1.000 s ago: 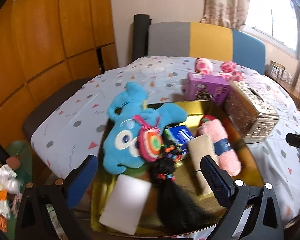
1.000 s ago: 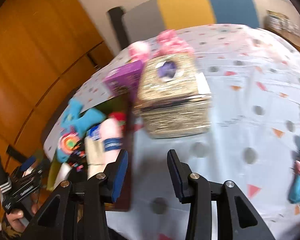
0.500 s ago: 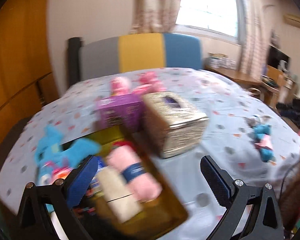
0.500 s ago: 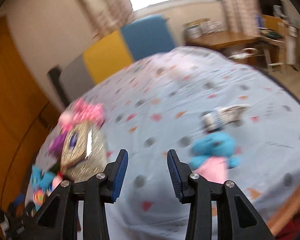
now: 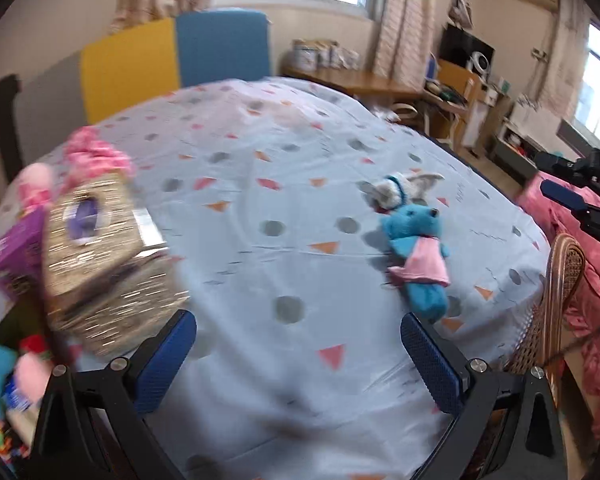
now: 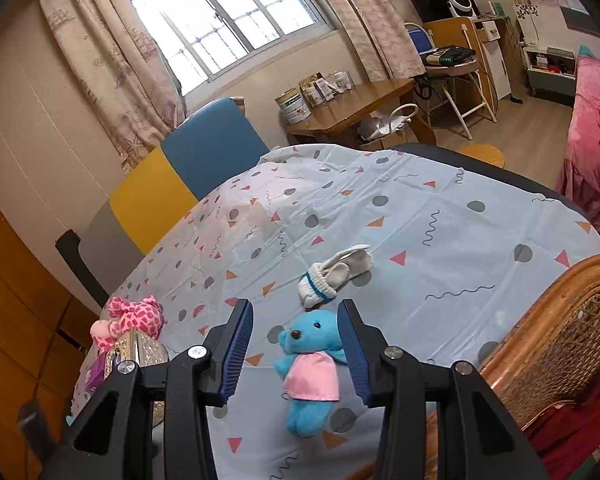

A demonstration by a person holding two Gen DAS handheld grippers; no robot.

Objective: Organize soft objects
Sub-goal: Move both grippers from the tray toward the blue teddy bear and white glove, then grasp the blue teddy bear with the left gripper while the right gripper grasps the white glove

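Much bare tablecloth (image 6: pixel 440 232) around bear (image 6: pixel 312 364)

No readable text: print on tin (image 6: pixel 293 109) and purple box (image 5: pixel 14 250) too blurred.

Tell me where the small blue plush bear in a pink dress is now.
The small blue plush bear in a pink dress lies on the patterned tablecloth, framed between the right gripper's open jaws, near the white rolled sock.
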